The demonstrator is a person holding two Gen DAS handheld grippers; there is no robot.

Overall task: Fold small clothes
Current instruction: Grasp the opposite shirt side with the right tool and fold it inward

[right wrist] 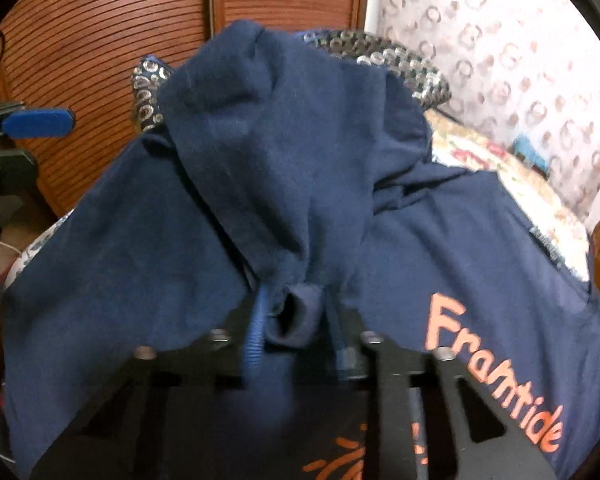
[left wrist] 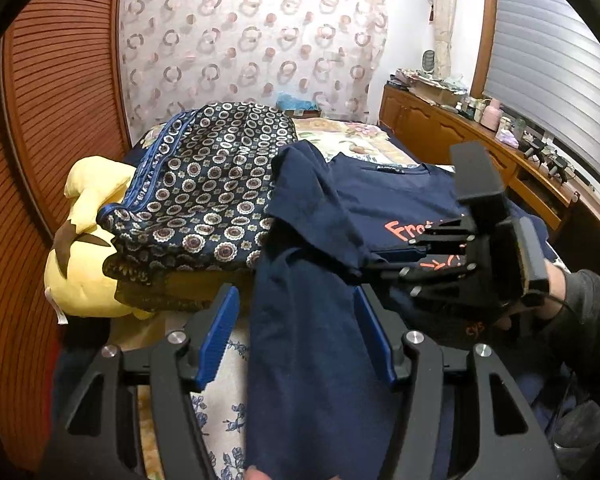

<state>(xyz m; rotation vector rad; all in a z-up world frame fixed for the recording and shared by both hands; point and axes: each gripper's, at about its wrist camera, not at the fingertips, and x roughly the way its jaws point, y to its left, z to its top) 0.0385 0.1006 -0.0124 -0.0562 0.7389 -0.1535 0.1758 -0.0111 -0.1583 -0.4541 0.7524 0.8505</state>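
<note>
The navy T-shirt (left wrist: 324, 320), spread on the bed, is judged soft and light, its sleeve pinched by the closed right gripper (right wrist: 296, 320), while the left gripper (left wrist: 296, 340) is held wide open around the hem side, where a grip is advised

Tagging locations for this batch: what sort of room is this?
Most likely a home bedroom: a bed with a floral cover, a yellow plush toy beside it, and a cluttered wooden dresser under a shuttered window.

We note a bed (left wrist: 336, 136) with floral cover. On it: navy T-shirt (left wrist: 380, 204) near right, patterned folded cloth (left wrist: 204, 184) left, yellow plush toy (left wrist: 84, 256) far left.
</note>
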